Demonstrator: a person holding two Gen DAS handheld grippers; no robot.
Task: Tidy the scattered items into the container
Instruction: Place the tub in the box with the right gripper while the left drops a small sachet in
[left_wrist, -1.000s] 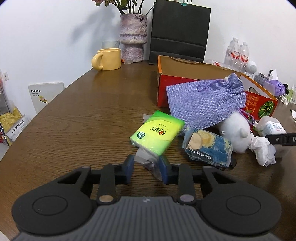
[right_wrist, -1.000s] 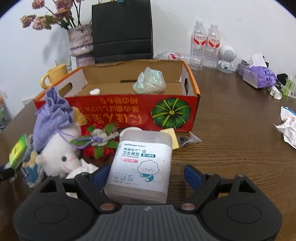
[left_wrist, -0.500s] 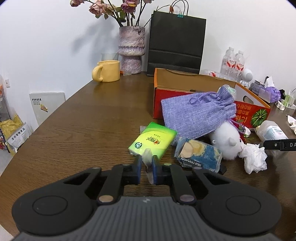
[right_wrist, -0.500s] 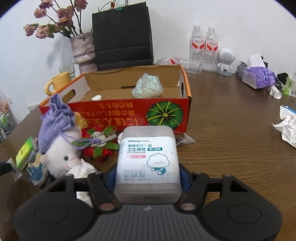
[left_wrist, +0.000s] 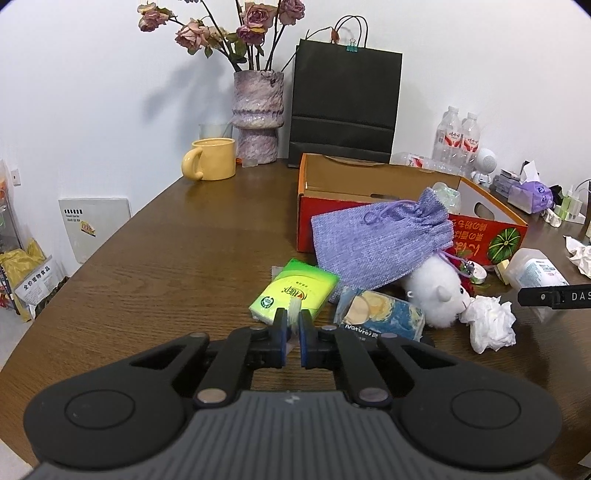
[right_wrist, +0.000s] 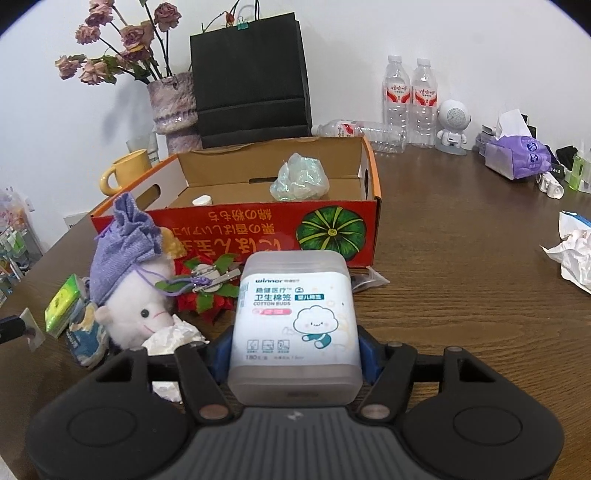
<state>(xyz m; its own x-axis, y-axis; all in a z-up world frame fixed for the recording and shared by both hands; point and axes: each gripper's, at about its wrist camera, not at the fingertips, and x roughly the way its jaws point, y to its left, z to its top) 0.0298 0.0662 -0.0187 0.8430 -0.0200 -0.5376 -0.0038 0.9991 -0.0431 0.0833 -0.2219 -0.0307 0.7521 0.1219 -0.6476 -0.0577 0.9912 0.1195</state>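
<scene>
My left gripper (left_wrist: 291, 325) is shut on a small clear plastic packet (left_wrist: 293, 308), held above the table near a green tissue pack (left_wrist: 295, 293). My right gripper (right_wrist: 295, 350) is shut on a cotton bud box (right_wrist: 295, 321), lifted in front of the red cardboard box (right_wrist: 258, 229). The red box (left_wrist: 369, 192) is open and holds a crumpled iridescent bag (right_wrist: 299, 182) and a small white cap (right_wrist: 202, 201). A purple drawstring pouch (left_wrist: 384, 240), white plush toy (left_wrist: 436, 291), blue snack pack (left_wrist: 380, 314) and crumpled tissue (left_wrist: 491, 326) lie in front of it.
A yellow mug (left_wrist: 212, 158), a vase of dried roses (left_wrist: 258, 114) and a black paper bag (left_wrist: 343, 103) stand behind the box. Water bottles (right_wrist: 410, 99), a robot speaker (right_wrist: 452, 125), a purple tissue pack (right_wrist: 517, 155) and crumpled paper (right_wrist: 572, 254) are to the right.
My left gripper closed on the clear packet and lifted it up and back. My right gripper closed on the cotton bud box and raised it off the table.
</scene>
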